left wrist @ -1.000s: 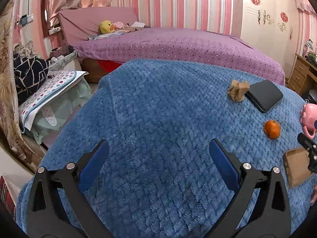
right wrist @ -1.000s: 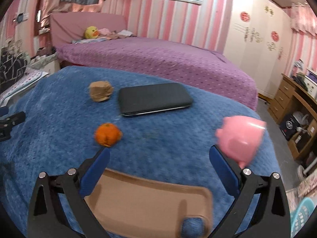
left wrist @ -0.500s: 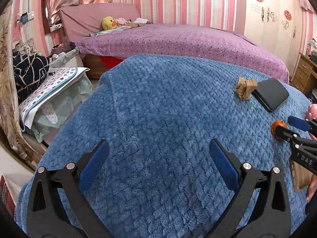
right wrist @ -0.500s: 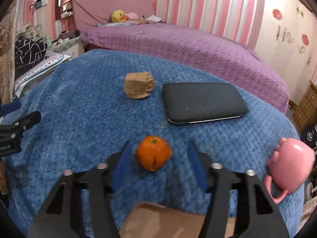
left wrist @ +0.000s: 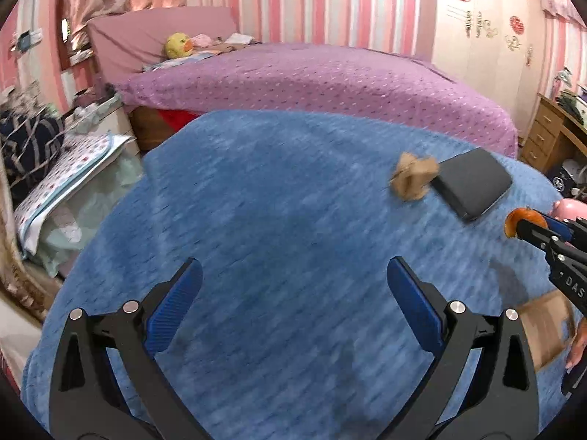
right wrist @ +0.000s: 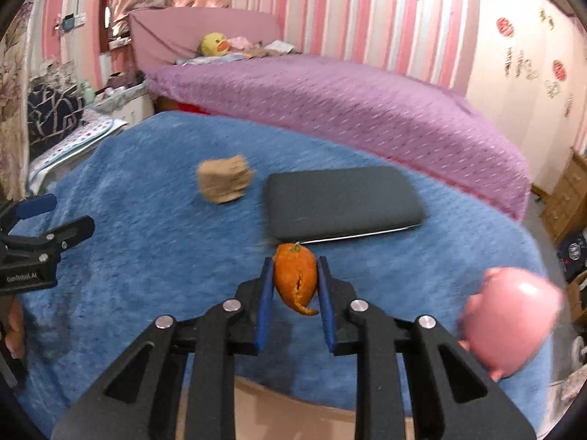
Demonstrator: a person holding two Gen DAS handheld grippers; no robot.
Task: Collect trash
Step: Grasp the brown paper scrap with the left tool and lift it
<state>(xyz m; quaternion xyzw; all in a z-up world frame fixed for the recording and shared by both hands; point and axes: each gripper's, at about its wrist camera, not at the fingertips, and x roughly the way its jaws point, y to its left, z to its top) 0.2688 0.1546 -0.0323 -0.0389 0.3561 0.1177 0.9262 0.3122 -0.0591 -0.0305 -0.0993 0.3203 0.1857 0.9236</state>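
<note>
My right gripper point(right wrist: 294, 275) is shut on an orange peel point(right wrist: 295, 280), squeezed between its blue pads and lifted just above the blue blanket. The same peel point(left wrist: 522, 218) shows at the right edge of the left wrist view, in the right gripper's tips point(left wrist: 528, 225). A crumpled brown paper ball point(right wrist: 224, 179) lies on the blanket beyond it, left of a black case; it also shows in the left wrist view point(left wrist: 412, 179). My left gripper point(left wrist: 290, 300) is open and empty over bare blanket. A brown cardboard tray point(right wrist: 293, 410) lies under the right gripper.
A black flat case point(right wrist: 341, 201) lies right of the paper ball. A pink pig-shaped mug point(right wrist: 510, 319) stands at the right. The cardboard tray point(left wrist: 546, 326) sits near the table's right front. A purple bed point(left wrist: 323, 77) lies behind; bags point(left wrist: 62, 183) stand left.
My right gripper has closed on the orange peel and raised it slightly. The left gripper stays open and has shifted a little toward the right.
</note>
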